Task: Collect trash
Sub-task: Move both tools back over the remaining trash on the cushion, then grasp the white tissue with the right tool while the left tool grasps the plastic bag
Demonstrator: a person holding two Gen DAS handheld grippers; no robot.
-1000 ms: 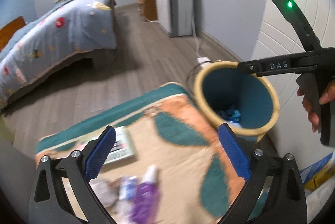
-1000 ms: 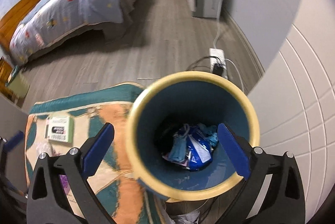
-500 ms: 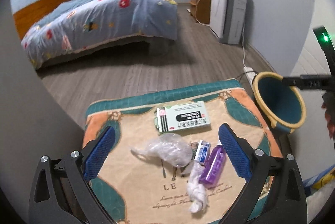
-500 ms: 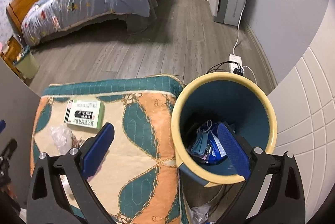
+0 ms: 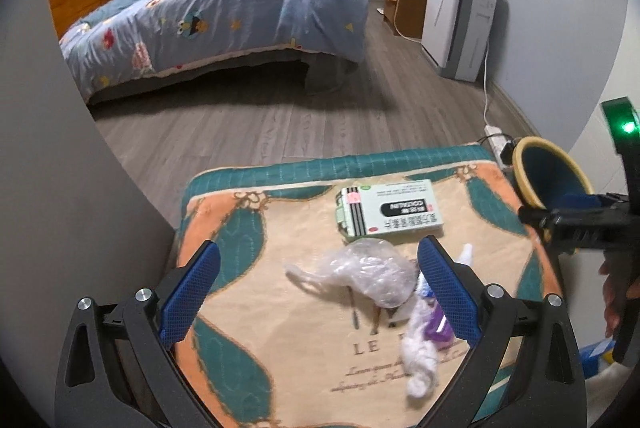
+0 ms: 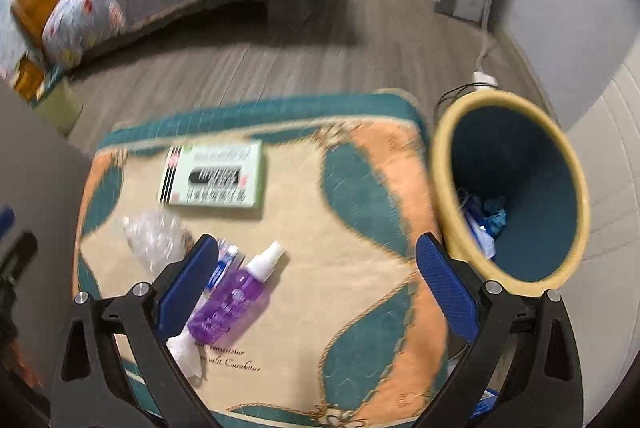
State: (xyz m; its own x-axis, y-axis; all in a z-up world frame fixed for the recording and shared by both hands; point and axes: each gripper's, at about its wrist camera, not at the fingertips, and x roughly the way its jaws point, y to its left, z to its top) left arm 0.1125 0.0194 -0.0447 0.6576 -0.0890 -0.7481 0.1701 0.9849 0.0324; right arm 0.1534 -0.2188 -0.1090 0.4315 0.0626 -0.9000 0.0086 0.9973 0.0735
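the left gripper [image 5: 316, 292] hangs wide and empty over the bench [image 5: 248, 308], with the crumpled plastic bag [image 5: 368, 272] lying just ahead between its fingers, nearer to it than to the right gripper [image 6: 316, 284]. the right gripper, also wide and empty, sits above the purple spray bottle [image 6: 232, 304], whose long axis runs diagonally with its cap toward the bin [image 6: 440, 164] on the right.

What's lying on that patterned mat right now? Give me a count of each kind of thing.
Box: 1
Crumpled clear bag: 1
Purple spray bottle: 1
White tissue wad: 1
Small blue-and-white tube: 1
Total: 5 on the mat. The bin beside it holds more trash, too jumbled to count.
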